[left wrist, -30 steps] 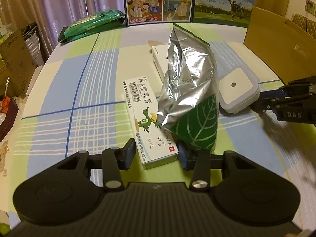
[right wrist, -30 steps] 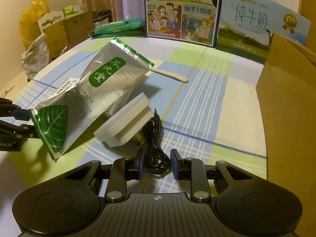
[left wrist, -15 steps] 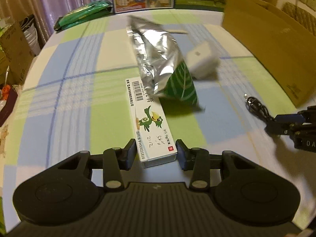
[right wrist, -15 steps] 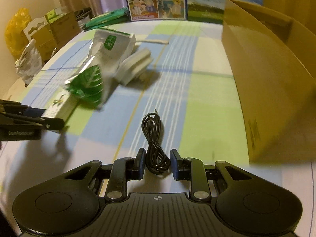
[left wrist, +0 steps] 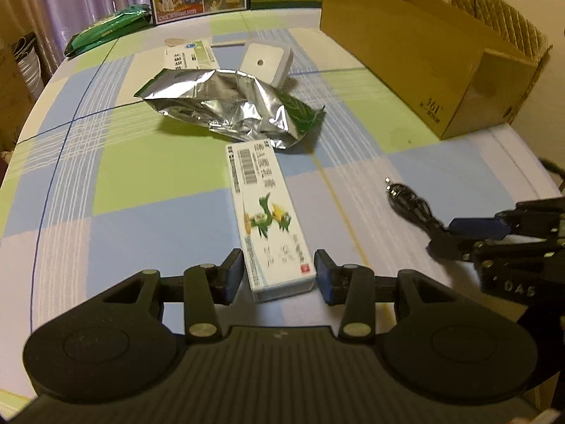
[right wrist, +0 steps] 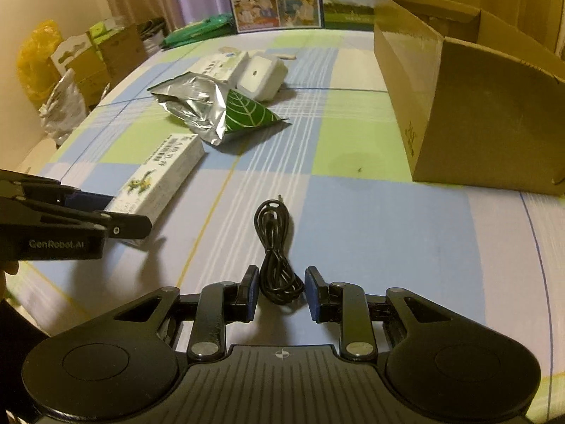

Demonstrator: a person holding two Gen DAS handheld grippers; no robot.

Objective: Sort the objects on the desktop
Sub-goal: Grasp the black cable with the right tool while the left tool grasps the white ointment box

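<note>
The left tongs (left wrist: 279,275) stood spread around the near end of a long white box (left wrist: 270,222) printed with a green cartoon figure and a barcode; a small gap showed on each side, so the pads were not pressing it. The box lay flat on the checked cloth of the counter (left wrist: 148,162). Just beyond its far end lay a crumpled silver pouch (left wrist: 226,106) with a green leaf on one end, on its side. Behind the pouch sat a white square gadget (left wrist: 265,62) with a small hole in its top and, beside it, a second flat white packet (left wrist: 189,56).

The right tongs (right wrist: 280,293) were also spread, one pad on each side of the near loop of a coiled black cable (right wrist: 275,247) that lay on the counter; the pads did not touch it. An open cardboard box (right wrist: 459,106) stood to the right, well apart from the cable. At the far edge of the counter a green packet (left wrist: 109,28) lay beside upright milk cartons (right wrist: 279,0)
</note>
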